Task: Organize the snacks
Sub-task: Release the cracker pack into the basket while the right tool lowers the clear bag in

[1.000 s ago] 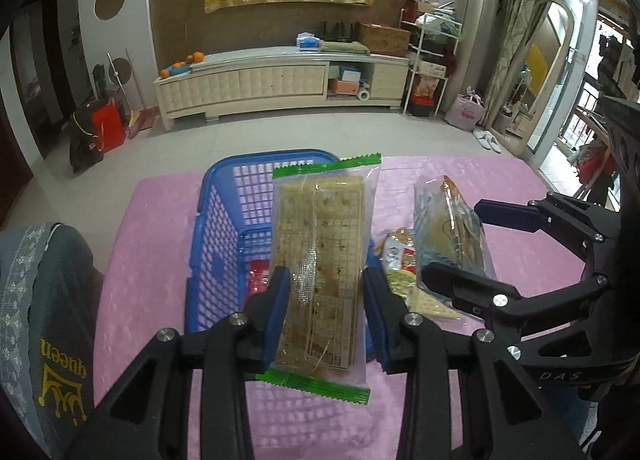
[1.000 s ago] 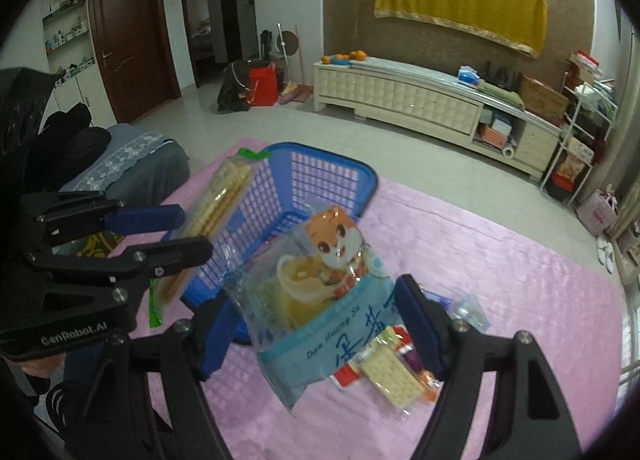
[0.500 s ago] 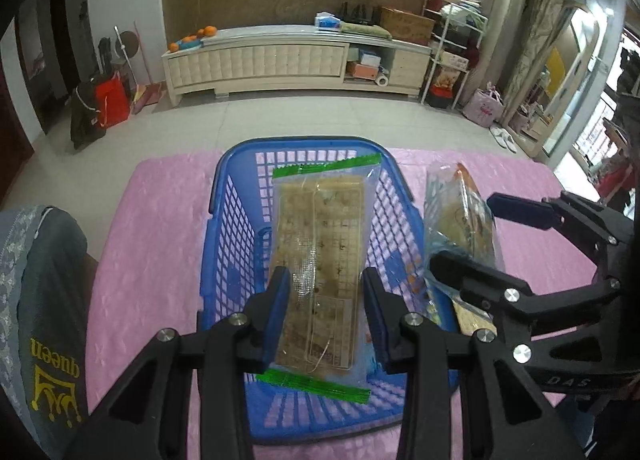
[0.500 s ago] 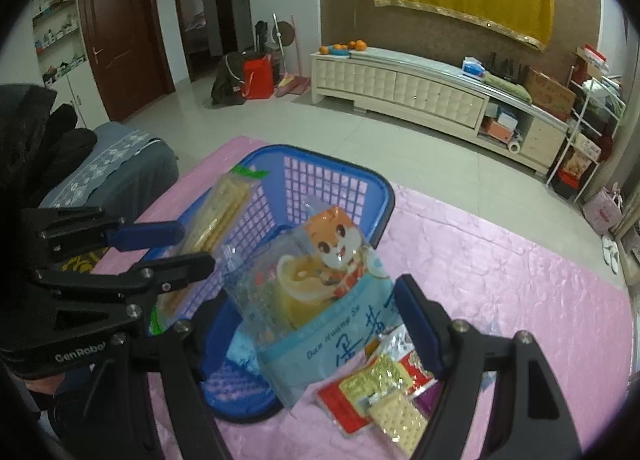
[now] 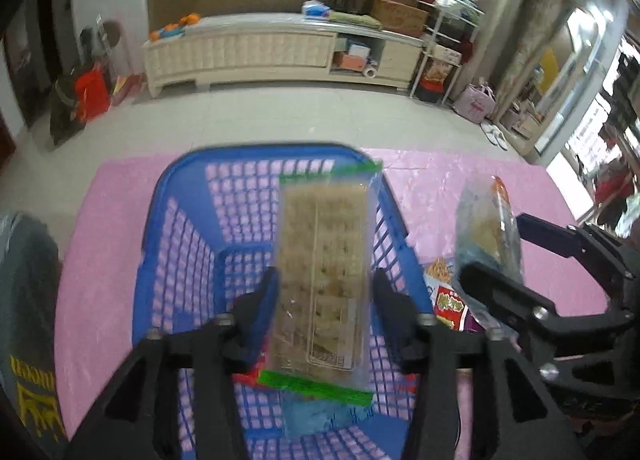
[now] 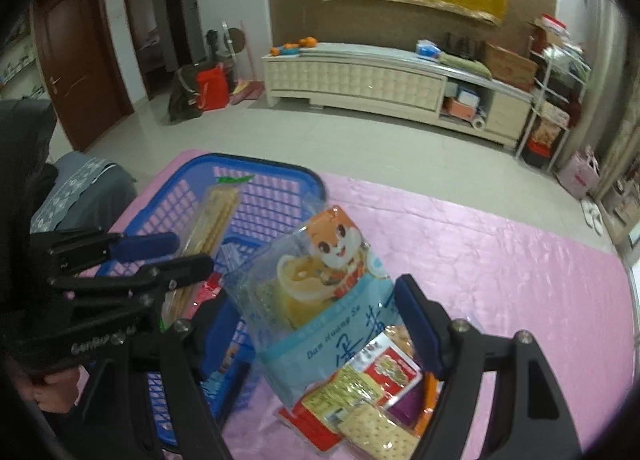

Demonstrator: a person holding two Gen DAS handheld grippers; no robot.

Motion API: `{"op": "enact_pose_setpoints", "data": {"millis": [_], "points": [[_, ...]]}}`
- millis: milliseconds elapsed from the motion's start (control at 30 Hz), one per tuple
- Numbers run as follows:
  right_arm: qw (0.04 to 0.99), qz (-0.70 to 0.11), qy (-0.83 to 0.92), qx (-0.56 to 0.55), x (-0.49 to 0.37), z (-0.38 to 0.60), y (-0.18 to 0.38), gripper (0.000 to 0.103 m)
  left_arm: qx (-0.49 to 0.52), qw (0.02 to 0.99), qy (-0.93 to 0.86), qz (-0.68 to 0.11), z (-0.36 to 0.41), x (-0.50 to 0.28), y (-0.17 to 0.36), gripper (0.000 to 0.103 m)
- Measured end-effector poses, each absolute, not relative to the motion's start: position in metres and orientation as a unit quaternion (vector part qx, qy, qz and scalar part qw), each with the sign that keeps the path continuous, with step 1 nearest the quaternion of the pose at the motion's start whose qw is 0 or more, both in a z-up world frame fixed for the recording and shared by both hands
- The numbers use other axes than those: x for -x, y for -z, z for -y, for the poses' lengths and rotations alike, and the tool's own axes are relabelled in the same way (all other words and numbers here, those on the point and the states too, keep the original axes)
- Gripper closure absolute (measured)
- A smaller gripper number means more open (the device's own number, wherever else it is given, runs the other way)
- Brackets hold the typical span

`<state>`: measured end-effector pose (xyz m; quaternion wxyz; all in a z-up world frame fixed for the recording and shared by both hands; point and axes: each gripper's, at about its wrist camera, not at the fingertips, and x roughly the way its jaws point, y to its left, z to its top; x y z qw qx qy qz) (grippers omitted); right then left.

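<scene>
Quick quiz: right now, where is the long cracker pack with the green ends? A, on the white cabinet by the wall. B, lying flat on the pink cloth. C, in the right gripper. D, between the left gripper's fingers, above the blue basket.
D: the cracker pack sits between the fingers of the left gripper, with the blue basket beneath it, while the right gripper holds the squirrel snack bag.

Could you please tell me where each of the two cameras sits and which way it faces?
Left wrist: sits on the left tongs, facing the blue basket over the cracker pack; right tongs show.
Right wrist: sits on the right tongs, facing the squirrel bag; left tongs show.
Shared: basket, both snacks, pink tablecloth.
</scene>
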<state>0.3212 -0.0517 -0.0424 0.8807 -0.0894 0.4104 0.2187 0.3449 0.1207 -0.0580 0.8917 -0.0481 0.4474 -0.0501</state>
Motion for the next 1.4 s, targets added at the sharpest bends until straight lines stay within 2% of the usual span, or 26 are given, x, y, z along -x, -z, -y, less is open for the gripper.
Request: {"op": "enact_pose_setpoints", "data": {"millis": [67,100,367,867,1400], "points": [[0.88,-0.415,-0.217,0.08,-0.324,0.06,0.04,0.024,0.038,0.897,0.047,-0.437,-0.119,-0.345,0.053,0.025],[0.881,-0.414,-0.215,0.082,-0.323,0.064,0.037,0.024,0.038,0.898,0.045,-0.437,-0.12,-0.345,0.054,0.023],[0.878,-0.421,-0.222,0.051,-0.323,0.065,0.023,0.024,0.046,0.895,0.034,-0.442,-0.132,-0.326,0.049,0.023],[0.874,-0.411,-0.25,0.072,-0.297,0.009,-0.001,0.024,0.066,0.904,0.009,-0.423,-0.193,-0.269,0.023,0.023],[0.857,-0.44,-0.24,0.12,-0.319,-0.037,0.04,0.024,0.087,0.891,-0.011,-0.445,-0.236,-0.284,0.047,0.023]]}}
